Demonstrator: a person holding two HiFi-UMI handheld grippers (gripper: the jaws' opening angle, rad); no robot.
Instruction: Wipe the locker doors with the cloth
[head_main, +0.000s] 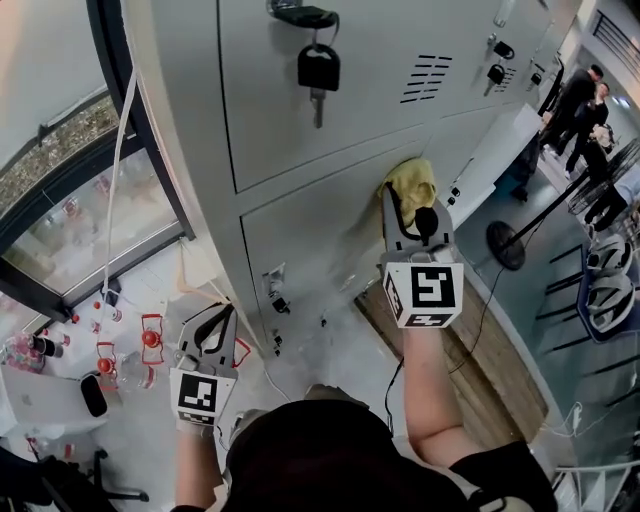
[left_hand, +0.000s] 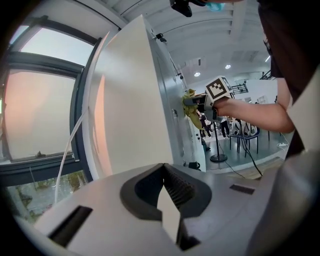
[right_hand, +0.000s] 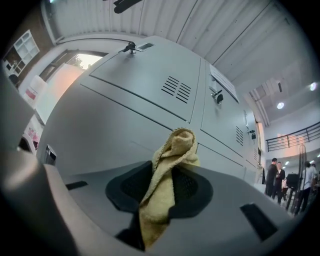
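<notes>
Right gripper (right_hand: 172, 172) jaws were clamped on the yellow cloth (right_hand: 171, 150), its bunched end against the lower locker door (head_main: 320, 215), while left gripper (left_hand: 164, 167) jaws were together, empty, below and left of that door.

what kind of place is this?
Looks like an open office or lab hall: grey lockers with keys, a tall window beside them, chairs and people standing farther back.
</notes>
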